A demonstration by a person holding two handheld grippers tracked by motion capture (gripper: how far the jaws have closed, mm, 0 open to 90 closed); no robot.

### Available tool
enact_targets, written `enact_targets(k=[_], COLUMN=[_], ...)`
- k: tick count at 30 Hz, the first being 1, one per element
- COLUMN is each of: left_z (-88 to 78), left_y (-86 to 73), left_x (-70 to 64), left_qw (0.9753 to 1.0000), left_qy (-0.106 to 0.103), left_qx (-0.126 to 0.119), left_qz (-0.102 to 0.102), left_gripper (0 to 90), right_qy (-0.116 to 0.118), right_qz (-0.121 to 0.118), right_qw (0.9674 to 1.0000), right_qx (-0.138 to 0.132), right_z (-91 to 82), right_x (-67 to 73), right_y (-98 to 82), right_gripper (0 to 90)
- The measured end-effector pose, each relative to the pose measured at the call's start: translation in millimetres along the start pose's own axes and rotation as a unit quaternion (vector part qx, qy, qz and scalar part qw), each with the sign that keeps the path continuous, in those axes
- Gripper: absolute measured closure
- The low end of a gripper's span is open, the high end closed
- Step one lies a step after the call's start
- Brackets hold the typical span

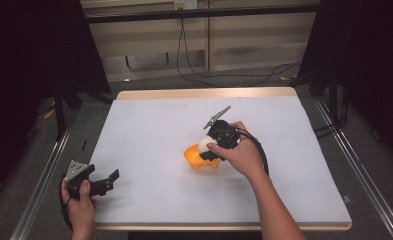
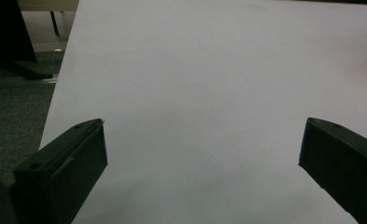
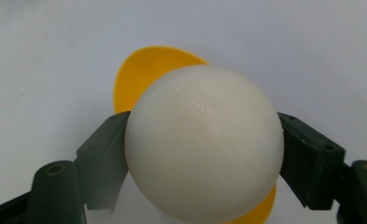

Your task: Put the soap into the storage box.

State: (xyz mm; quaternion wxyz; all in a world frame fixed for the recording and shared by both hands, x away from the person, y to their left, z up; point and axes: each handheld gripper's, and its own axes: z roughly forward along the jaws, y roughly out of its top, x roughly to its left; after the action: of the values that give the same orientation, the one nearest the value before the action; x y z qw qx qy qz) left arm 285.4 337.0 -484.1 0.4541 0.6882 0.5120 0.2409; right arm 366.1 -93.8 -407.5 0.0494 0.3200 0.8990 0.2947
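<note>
White and smooth, the ball [image 3: 203, 142] sits pinched at its widest girth between the right gripper [image 3: 204, 154]'s jaws, just above the orange bowl [image 1: 196, 158]. It looks light, hard and slippery, liable to squirt free. Left of the bowl, the left gripper [image 1: 104, 184] rests with jaws spread, empty, on the pale table [image 1: 149, 130]; cables trail on the floor beyond.

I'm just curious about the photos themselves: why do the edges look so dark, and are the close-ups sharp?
High view: the white table is evenly lit and the surroundings fall to black. Right gripper view: the white ball is fairly crisp with soft sheen and no harsh glare; the yellow bowl behind is slightly softer. Left gripper view: the near black jaws look soft, throwing faint shadows.
</note>
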Motion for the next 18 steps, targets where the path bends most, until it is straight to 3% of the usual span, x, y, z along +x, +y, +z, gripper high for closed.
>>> enact_targets(k=[6, 18], left_z=[0.0, 0.1], left_y=[0.0, 0.0], left_x=[0.1, 0.1], left_qw=[1.0000, 1.0000], left_qy=[0.000, -0.002], left_qx=[0.000, 0.000], left_qz=[0.000, 0.000], left_gripper=[0.9, 0.9], right_qy=[-0.001, -0.011], right_qz=[-0.002, 0.021], right_qw=[1.0000, 0.9996], right_qx=[0.008, 0.015], right_z=[4.7, 9.2], right_x=[2.0, 6.5], right_y=[1.2, 1.8], right_gripper=[24.5, 24.3])
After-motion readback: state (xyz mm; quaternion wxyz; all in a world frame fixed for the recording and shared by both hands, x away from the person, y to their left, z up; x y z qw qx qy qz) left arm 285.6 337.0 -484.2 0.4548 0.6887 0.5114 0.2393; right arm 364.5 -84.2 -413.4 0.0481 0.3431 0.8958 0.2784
